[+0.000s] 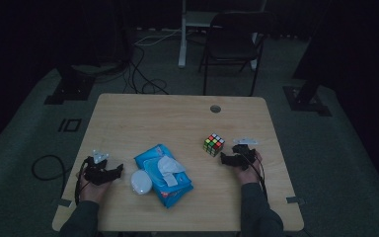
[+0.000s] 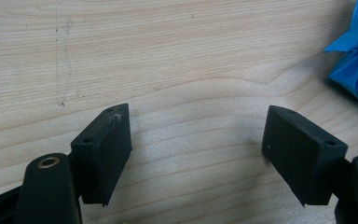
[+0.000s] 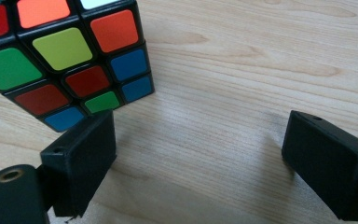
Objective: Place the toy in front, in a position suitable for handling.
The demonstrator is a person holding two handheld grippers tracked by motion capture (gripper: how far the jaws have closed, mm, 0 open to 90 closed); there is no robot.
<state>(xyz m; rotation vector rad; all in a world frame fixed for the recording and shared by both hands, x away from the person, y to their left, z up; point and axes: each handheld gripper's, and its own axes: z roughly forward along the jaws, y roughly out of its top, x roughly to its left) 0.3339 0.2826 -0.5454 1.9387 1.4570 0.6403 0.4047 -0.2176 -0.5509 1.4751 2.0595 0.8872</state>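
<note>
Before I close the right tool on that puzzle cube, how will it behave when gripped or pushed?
The puzzle cube looks rigid, with flat faces, so it should probably sit square between the pads and slide rather than roll. Its glossy stickers may be a little slippery. The right tool stands open beside the cube's corner, so closing now would likely miss or nudge it askew.

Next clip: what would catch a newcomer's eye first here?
The multicoloured puzzle cube on the right of the pale wooden table, just ahead of the open right claw. Next, the blue crinkly wipes pack at the centre with a white round lid beside it, near the open left claw.
</note>
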